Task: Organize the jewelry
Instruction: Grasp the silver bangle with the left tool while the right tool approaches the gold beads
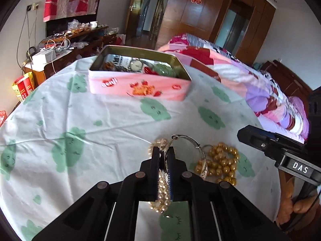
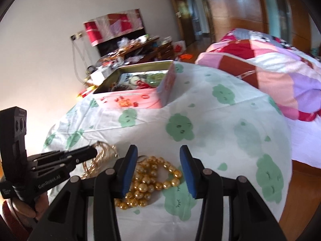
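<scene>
While the right claw (image 2: pixel 158 168) gapes downward, the left claw (image 1: pixel 163 152) clamps the silver bangle (image 1: pixel 186 140).

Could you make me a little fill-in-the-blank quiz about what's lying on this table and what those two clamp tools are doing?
1. The left hand-held gripper is shut on a silver ____.
2. The right hand-held gripper hangs with jaws ____ over the gold bead strand.
3. The open tin is coloured ____ outside.
4. The tablecloth is white with ____ cloud shapes.

Missing words: bangle; open; pink; green
</scene>
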Motion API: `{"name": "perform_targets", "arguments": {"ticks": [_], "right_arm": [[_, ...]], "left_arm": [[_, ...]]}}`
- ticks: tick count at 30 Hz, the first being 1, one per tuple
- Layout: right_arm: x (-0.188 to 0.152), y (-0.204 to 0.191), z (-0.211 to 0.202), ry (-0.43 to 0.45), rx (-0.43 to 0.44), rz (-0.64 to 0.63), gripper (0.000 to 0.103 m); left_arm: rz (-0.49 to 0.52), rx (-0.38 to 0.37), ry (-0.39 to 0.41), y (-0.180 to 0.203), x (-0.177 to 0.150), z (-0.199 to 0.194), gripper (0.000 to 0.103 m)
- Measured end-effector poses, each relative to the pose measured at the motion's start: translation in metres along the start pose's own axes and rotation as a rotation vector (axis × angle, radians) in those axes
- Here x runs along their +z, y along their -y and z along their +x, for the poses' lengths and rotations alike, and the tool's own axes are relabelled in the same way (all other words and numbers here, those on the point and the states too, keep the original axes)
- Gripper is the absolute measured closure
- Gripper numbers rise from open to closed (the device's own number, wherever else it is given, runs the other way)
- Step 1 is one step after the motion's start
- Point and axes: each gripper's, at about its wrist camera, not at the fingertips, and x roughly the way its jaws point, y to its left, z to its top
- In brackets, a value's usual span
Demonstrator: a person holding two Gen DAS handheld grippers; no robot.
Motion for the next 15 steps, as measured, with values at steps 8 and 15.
{"name": "perform_targets", "arguments": {"ticks": [8, 15], "right_arm": [[0.015, -0.01, 0.019, -0.077, 0.033, -0.124, 0.056], [0.012, -0.019, 0.028, -0.11, 0.048, -0.15, 0.056]], "left_arm": [[-0.082, -0.038, 0.02, -0.027, 0.003, -0.006, 0.097], [-0.137, -0.037, 0.054, -0.045, 0.004, -0.013, 0.096]]}}
